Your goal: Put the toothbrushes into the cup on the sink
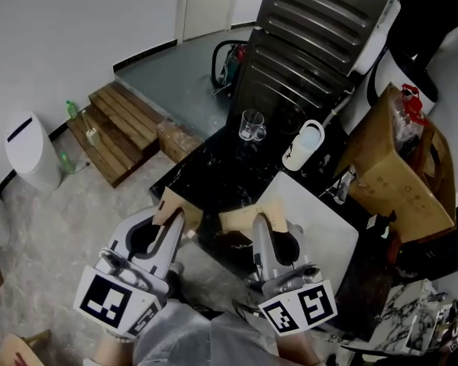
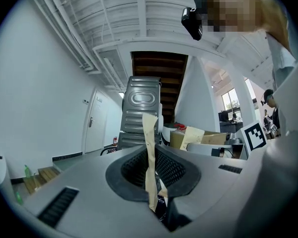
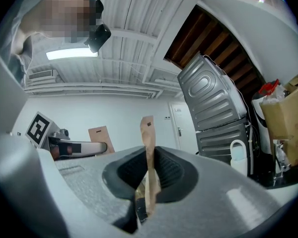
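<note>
Gripping: left tool (image 1: 174,218) clamps left tan packet (image 1: 168,203), right tool (image 1: 259,224) clamps right tan packet (image 1: 239,219); glass cup (image 1: 252,126) well ahead.

Clear glass cup (image 1: 252,126), glossy black counter (image 1: 206,175), wooden steps (image 1: 120,130), matt paper-wrapped toothbrushes (image 2: 150,148)

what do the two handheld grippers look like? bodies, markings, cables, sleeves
Left gripper and right gripper match: smooth grey moulded shells tapering to two jaws, with black ribbed pads set in a dark-rimmed recess. Each carries a white cube printed with black square markers, left cube and right cube. No cables show. The person wears a light grey garment.
</note>
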`<state>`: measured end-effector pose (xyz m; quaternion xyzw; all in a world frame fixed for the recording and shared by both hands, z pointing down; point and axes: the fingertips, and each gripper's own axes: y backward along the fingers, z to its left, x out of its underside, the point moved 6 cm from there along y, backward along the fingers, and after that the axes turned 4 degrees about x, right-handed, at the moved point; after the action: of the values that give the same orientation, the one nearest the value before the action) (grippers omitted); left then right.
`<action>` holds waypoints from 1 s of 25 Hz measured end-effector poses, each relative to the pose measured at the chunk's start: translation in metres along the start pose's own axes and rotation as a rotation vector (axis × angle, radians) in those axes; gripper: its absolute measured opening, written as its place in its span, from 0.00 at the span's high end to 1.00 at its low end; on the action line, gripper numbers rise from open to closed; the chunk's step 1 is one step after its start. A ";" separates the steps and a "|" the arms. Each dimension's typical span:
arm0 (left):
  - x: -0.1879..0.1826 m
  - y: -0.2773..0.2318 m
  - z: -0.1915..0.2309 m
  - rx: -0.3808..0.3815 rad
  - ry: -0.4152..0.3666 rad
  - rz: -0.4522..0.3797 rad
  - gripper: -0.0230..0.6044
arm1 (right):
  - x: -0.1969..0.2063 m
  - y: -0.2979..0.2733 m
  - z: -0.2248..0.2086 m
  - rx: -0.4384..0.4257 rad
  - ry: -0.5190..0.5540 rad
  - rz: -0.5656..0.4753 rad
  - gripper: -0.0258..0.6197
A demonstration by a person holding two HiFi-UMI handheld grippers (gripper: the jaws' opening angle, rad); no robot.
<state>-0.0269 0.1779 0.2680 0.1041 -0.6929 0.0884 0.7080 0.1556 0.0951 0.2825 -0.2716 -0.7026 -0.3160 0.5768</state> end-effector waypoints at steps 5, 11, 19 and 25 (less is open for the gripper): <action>0.002 -0.029 0.023 0.055 0.002 0.003 0.91 | 0.003 -0.021 -0.011 0.060 0.009 0.000 0.92; 0.004 -0.066 0.059 0.137 0.006 0.016 0.91 | 0.008 -0.050 -0.022 0.149 0.020 0.003 0.92; 0.005 -0.108 0.107 0.235 0.020 0.023 0.91 | 0.009 -0.092 -0.028 0.260 0.035 -0.004 0.92; 0.005 -0.136 0.139 0.319 0.026 0.023 0.91 | 0.009 -0.121 -0.028 0.349 0.049 -0.015 0.92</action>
<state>-0.1242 0.0096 0.2717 0.2063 -0.6620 0.2069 0.6903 0.0818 -0.0050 0.2793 -0.1543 -0.7346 -0.1999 0.6297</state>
